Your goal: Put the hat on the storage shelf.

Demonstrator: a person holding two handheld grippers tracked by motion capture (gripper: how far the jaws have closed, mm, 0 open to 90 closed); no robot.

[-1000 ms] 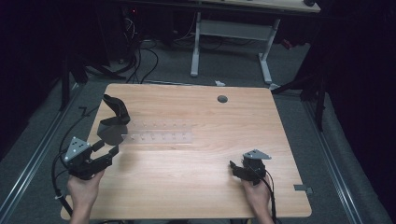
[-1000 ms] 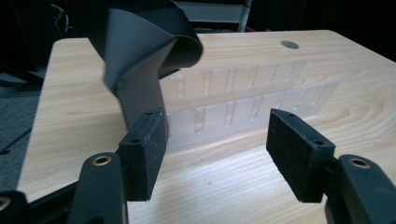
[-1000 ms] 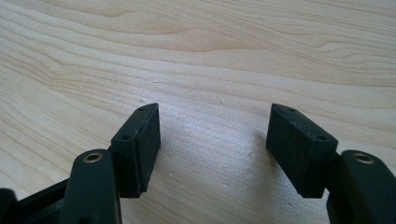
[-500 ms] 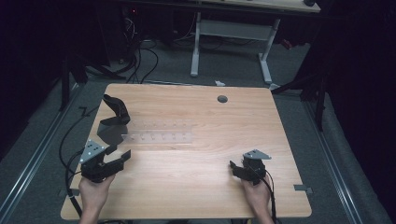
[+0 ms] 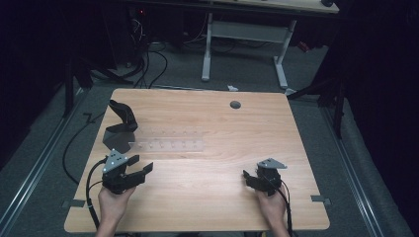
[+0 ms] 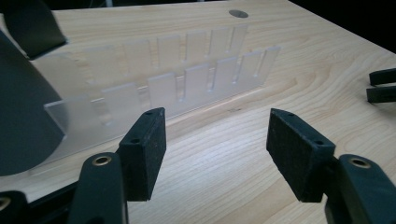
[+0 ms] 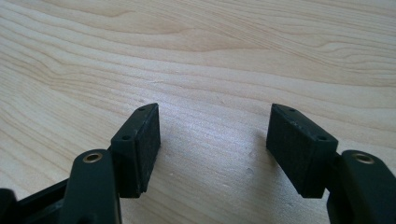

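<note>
A clear slotted plastic rack (image 5: 168,144) lies flat on the wooden table (image 5: 207,118), left of centre. A black curved stand (image 5: 123,116) on a dark grey base rises at the rack's left end. My left gripper (image 5: 140,164) is held just in front of the rack, open and empty. In the left gripper view the rack (image 6: 187,79) lies a short way beyond the open left gripper (image 6: 210,149), with the dark stand (image 6: 23,107) at the left. My right gripper (image 5: 247,178) rests low at the front right, open over bare wood. The right gripper view shows the right gripper (image 7: 212,144) with nothing between its jaws.
A round cable hole (image 5: 235,104) sits near the table's far edge. Dark floor with cables surrounds the table, and another desk's white legs (image 5: 207,49) stand behind. The right gripper's jaw tips (image 6: 383,86) show at the right edge of the left gripper view.
My left gripper has moved right from the table's left edge to a spot in front of the rack. The right gripper has stayed put.
</note>
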